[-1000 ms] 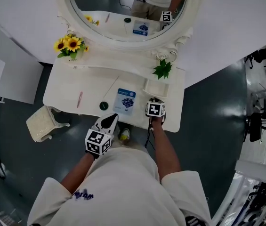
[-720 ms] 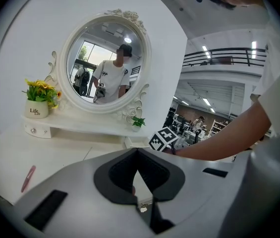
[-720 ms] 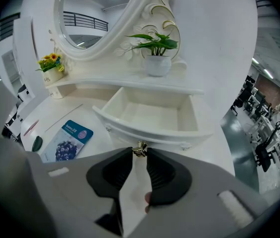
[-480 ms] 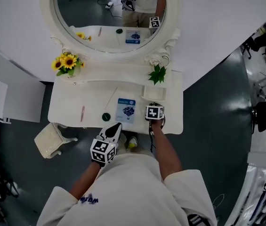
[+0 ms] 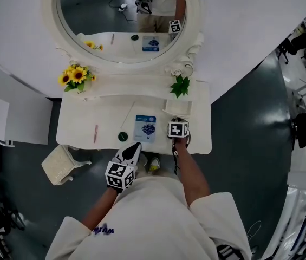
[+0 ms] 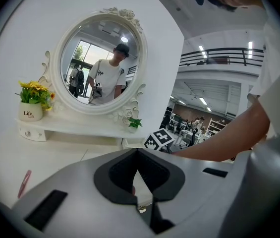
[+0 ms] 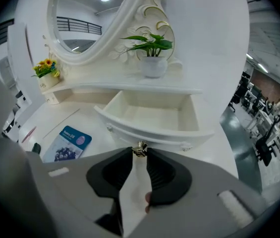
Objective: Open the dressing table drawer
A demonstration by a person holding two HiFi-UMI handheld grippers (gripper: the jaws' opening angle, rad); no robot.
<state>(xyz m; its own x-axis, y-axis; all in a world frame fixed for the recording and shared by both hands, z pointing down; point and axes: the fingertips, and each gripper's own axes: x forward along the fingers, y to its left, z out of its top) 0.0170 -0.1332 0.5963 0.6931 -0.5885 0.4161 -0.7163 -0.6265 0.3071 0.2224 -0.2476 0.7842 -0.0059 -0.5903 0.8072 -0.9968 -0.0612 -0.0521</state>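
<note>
Right claw (image 7: 140, 154) still pinches knob (image 7: 140, 148); drawer (image 7: 152, 114) stays pulled out, unchanged. Opening looks done. Left claw (image 6: 138, 153) closed, empty, left of drawer.

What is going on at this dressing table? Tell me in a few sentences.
A person stands at the white dressing table with a gripper in each hand. The right gripper is pinched on the small brass knob of the little drawer, which stands pulled out and looks empty inside. The left gripper is shut on nothing and is held near the table's front edge.
</note>
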